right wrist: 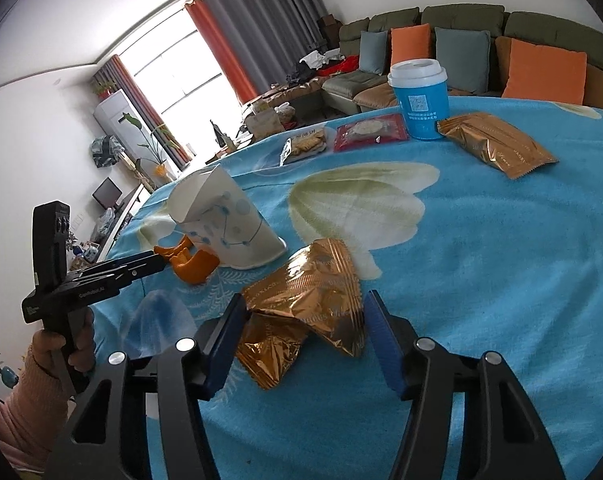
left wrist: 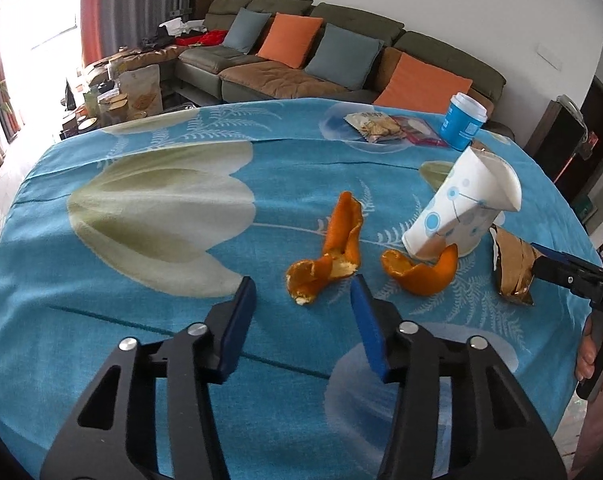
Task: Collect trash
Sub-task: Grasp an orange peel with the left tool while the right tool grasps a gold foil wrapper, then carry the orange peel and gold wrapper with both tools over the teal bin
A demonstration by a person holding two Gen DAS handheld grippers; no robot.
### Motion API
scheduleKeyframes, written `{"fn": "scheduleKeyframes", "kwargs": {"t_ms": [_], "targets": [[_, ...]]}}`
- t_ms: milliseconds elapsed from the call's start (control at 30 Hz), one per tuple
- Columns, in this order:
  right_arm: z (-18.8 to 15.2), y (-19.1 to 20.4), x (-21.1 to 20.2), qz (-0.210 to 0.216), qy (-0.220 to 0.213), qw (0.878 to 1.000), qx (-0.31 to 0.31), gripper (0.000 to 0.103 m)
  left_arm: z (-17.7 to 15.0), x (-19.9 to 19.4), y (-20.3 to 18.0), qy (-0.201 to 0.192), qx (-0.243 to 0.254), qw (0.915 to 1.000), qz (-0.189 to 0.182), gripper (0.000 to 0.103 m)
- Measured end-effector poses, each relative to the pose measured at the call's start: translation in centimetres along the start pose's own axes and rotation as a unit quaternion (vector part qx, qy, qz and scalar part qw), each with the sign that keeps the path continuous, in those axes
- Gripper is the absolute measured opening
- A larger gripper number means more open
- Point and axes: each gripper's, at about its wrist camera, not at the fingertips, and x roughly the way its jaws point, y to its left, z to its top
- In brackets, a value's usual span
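Glossy crinkled foil wrapper [right wrist: 305, 304], cloth tablecloth [right wrist: 481, 260]

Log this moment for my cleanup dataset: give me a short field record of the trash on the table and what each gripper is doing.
surface: table under a blue floral cloth
left gripper: open, pointed at the orange peel, not touching
second peel: against the crushed paper cup
right gripper: open, jaws either side of the crumpled gold wrapper
far end: lidded blue cup, gold packet, red packet, cracker packet
collected so far: nothing held
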Motion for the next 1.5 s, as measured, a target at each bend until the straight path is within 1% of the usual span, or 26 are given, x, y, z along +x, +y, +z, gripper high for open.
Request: {"fn": "scheduleKeyframes", "kwargs": {"t_ms": [33,67,133,200,267,300,433,467,500,533,667,733,800,867,1067,1300,1400,1500], "targets": [[0.0,0.0,0.0,0.000,0.000,1.000,0.000,0.056,0.0,0.0,-0.1,-0.001,0.001,1.0000,-0.003,0.044],[0.0,0.0,0.0,0.001,0.001,1.000,0.000,0.055,0.0,0.0,-0.2,0.000,0.001,1.0000,-0.007,0.040],[0.0,0.1,0.0,0.001,0.001,1.000,-0.001,0.054,0.0,0.1,-0.3,0.001,0.002,1.0000,-0.010,0.035],[0.0,0.1,0.0,0.003,0.001,1.000,-0.002,0.051,-0.1,0.1,-0.3,0.001,0.001,0.9999,-0.014,0.025],[-0.1,0.1,0.0,0.004,0.002,1.000,-0.004,0.050,-0.2,0.0,-0.3,0.003,0.000,0.9999,-0.017,0.020],[-0.1,0.1,-0.1,0.005,0.001,1.000,-0.004,0.049,-0.2,-0.1,-0.3,0.002,-0.001,0.9998,-0.018,0.019],[-0.3,0.1,-0.2,0.009,0.001,1.000,-0.005,0.046,-0.5,-0.4,-0.6,-0.003,0.005,0.9999,-0.015,0.020],[-0.3,0.2,-0.3,0.011,0.001,1.000,-0.005,0.045,-0.5,-0.5,-0.7,-0.006,0.010,0.9999,-0.012,0.029],[-0.3,0.2,-0.3,0.012,0.001,1.000,-0.006,0.043,-0.5,-0.7,-0.9,-0.010,0.015,0.9998,-0.003,0.041],[-0.4,0.2,-0.3,0.015,0.001,1.000,-0.006,0.043,-0.3,-0.7,-1.0,-0.013,0.019,0.9997,0.001,0.043],[-0.5,0.3,-0.5,0.022,0.000,1.000,-0.006,0.039,0.0,-0.7,-1.3,-0.014,0.025,0.9996,-0.001,0.040],[-0.6,0.4,-0.6,0.023,-0.001,1.000,-0.006,0.039,0.1,-0.4,-1.2,-0.008,0.023,0.9997,-0.009,0.031],[-0.7,0.4,-0.8,0.025,-0.002,1.000,-0.006,0.039,0.0,-0.1,-1.1,-0.001,0.017,0.9998,-0.014,0.019],[-0.7,0.5,-1.0,0.026,-0.004,1.000,-0.006,0.038,-0.2,-0.2,-1.0,-0.001,0.012,0.9997,-0.019,0.018],[-0.6,0.8,-1.4,0.035,-0.011,0.999,-0.009,0.038,-1.0,-1.6,-1.2,-0.019,0.011,0.9997,-0.014,0.015],[-0.8,2.2,-1.5,0.046,-0.011,0.999,-0.021,0.038,-2.6,-4.2,-1.1,-0.039,0.006,0.9990,-0.023,0.014],[-1.0,2.9,-1.3,0.055,-0.007,0.998,-0.027,0.038,-3.5,-5.6,-0.9,-0.049,0.005,0.9987,-0.011,0.014],[-1.3,4.0,-0.9,0.065,-0.001,0.997,-0.037,0.038,-4.3,-6.9,-0.5,-0.058,-0.001,0.9983,-0.013,0.014]]}}
